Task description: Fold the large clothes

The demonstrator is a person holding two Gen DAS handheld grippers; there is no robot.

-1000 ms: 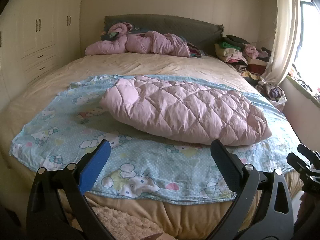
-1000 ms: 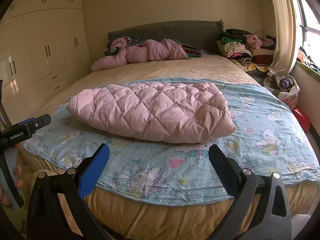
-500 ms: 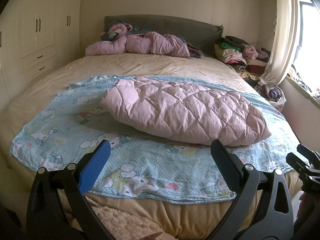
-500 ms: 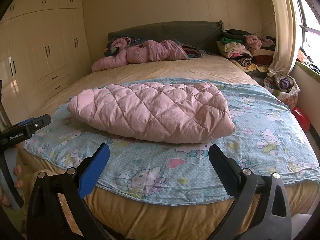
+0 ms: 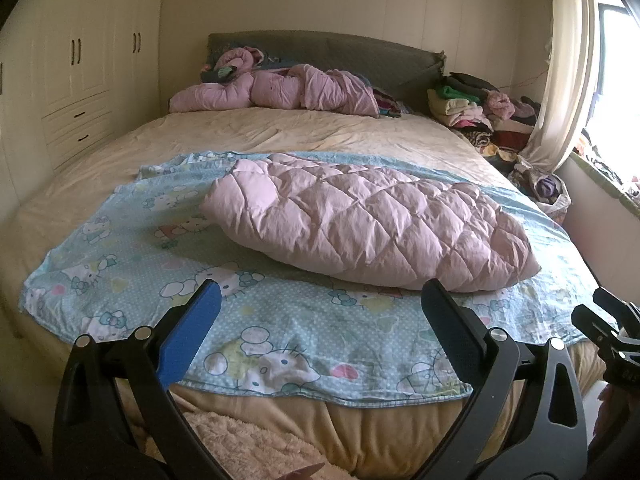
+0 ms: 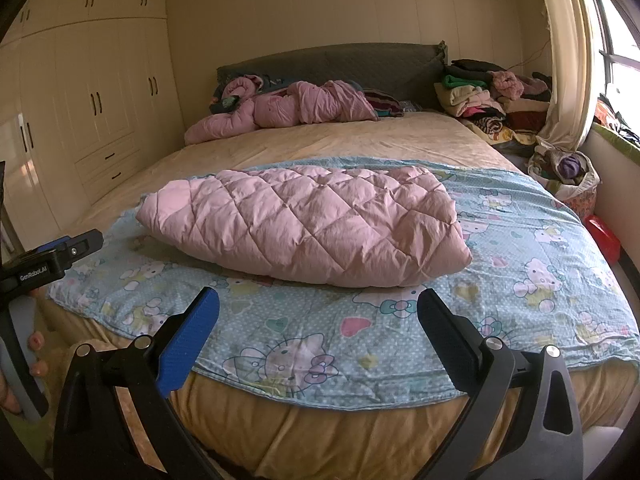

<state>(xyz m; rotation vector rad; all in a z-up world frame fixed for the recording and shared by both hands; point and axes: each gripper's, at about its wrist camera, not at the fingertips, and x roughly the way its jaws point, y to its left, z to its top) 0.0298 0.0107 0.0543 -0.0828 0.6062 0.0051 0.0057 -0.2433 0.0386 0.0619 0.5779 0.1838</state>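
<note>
A pink quilted padded garment (image 5: 368, 220) (image 6: 312, 228) lies folded into a thick bundle on a light blue cartoon-print sheet (image 5: 120, 264) (image 6: 540, 280) spread across the near half of the bed. My left gripper (image 5: 320, 300) hangs open just before the bed's front edge, short of the bundle, holding nothing. My right gripper (image 6: 318, 302) is also open and empty, at the same front edge. The right gripper's tip (image 5: 600, 320) shows at the right edge of the left wrist view. The left gripper's body (image 6: 48, 260) and a hand show at the left of the right wrist view.
Another crumpled pink garment (image 5: 280, 88) (image 6: 288, 108) lies by the grey headboard (image 5: 380, 52). Piled clothes (image 5: 472, 108) (image 6: 480, 96) sit at the far right by a curtain (image 5: 560, 72). Cream wardrobes (image 6: 80, 112) line the left wall. A fluffy rug (image 5: 248, 444) lies below the bed edge.
</note>
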